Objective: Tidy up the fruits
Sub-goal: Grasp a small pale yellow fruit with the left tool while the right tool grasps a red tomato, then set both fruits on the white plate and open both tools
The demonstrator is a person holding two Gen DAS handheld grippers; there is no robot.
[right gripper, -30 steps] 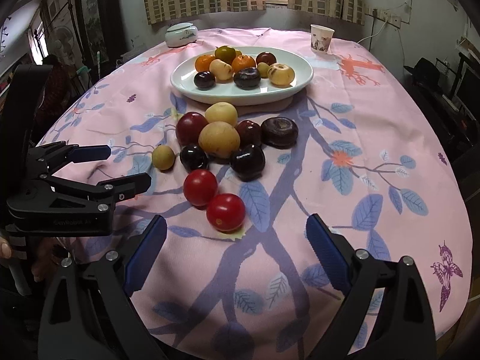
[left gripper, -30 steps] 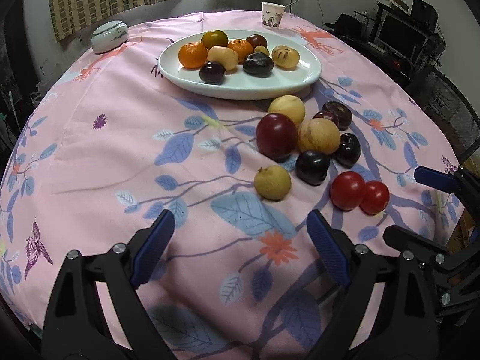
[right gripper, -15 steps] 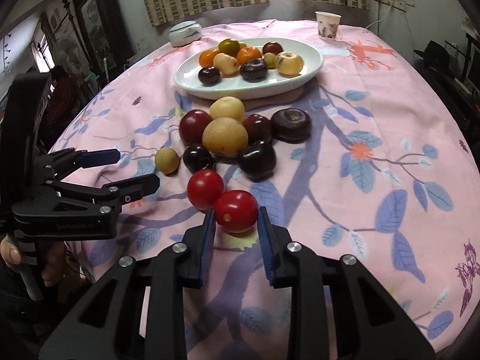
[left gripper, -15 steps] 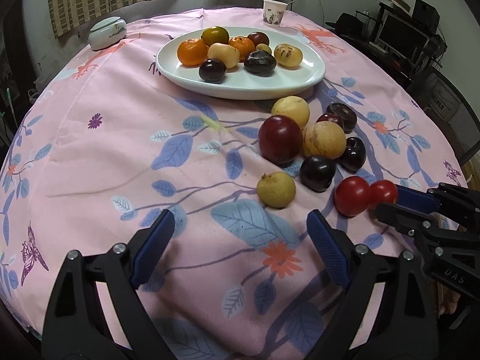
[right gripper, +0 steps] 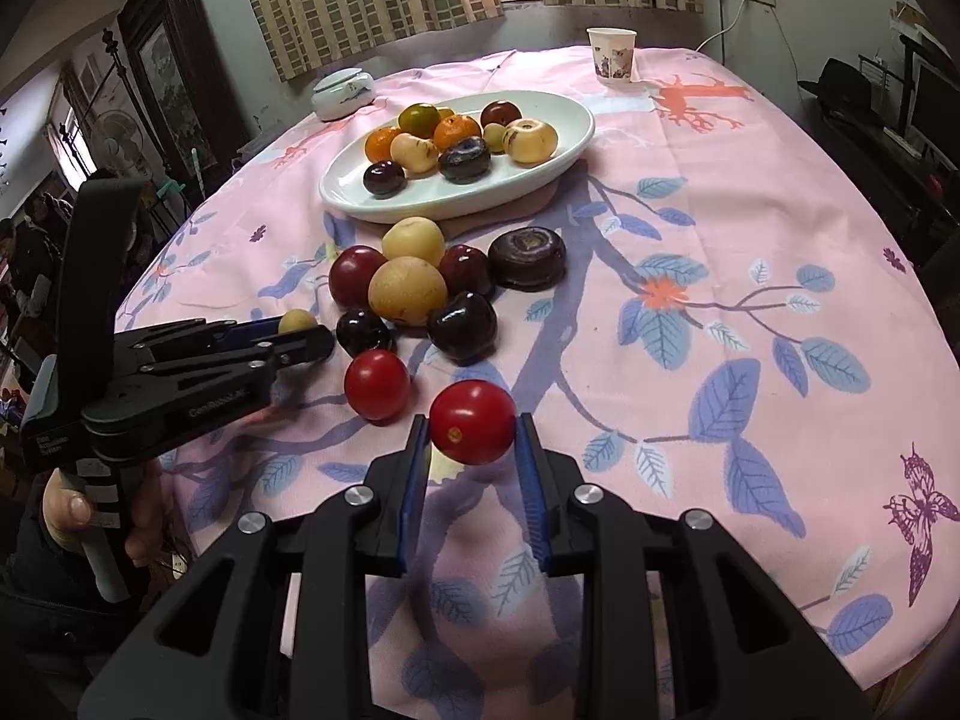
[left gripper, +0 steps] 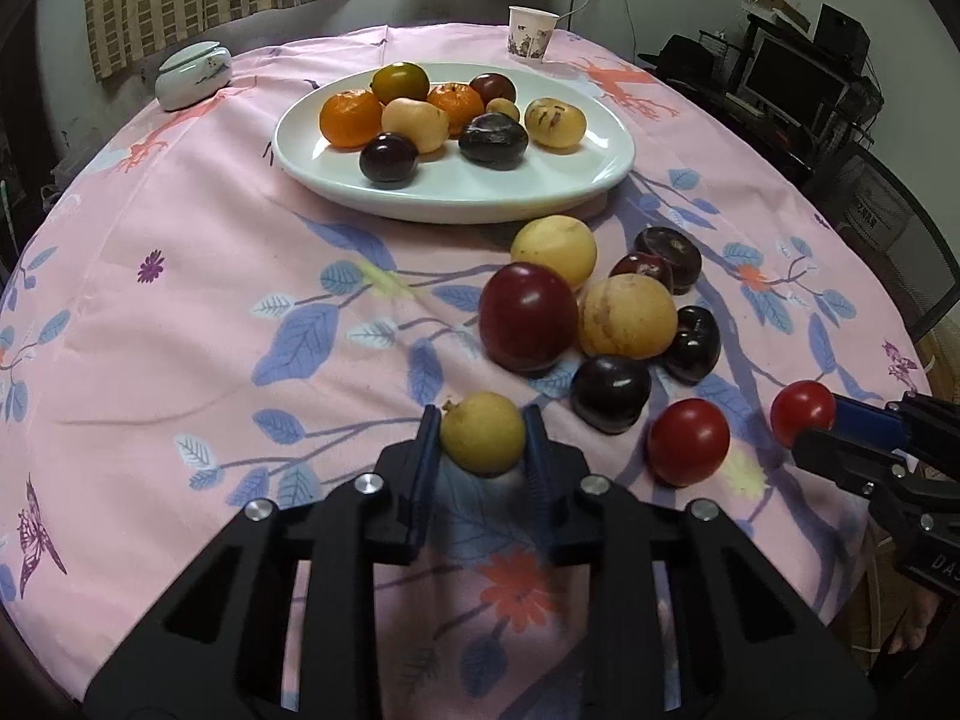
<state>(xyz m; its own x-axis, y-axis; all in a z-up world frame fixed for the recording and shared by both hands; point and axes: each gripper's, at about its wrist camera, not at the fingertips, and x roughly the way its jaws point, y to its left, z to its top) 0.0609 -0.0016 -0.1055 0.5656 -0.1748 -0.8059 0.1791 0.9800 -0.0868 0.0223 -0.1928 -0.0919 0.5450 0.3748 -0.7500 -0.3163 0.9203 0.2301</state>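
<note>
My left gripper (left gripper: 483,426) is closing on a small yellow fruit (left gripper: 483,441) on the pink cloth, and both pads press its sides. In the right wrist view the left gripper (right gripper: 300,333) reaches in from the left with that yellow fruit (right gripper: 297,320). My right gripper (right gripper: 472,429) is shut on a red tomato (right gripper: 474,420), which also shows as the tomato (left gripper: 802,413) at the right edge. A second tomato (left gripper: 688,441) lies between the two grippers. Several plums and yellow fruits, among them a dark red plum (left gripper: 528,317), lie loose before the white oval plate (left gripper: 540,192), which holds several fruits.
A paper cup (left gripper: 531,33) and a white lidded jar (left gripper: 193,73) stand at the table's far side. A desk with a monitor (left gripper: 798,78) is off to the right. A person's hand (right gripper: 72,510) holds the left gripper's handle beyond the table's near-left edge.
The left gripper's jaws have gone from wide open to closed on the small yellow fruit. The right gripper closed on the red tomato and has shifted it slightly away from the second tomato.
</note>
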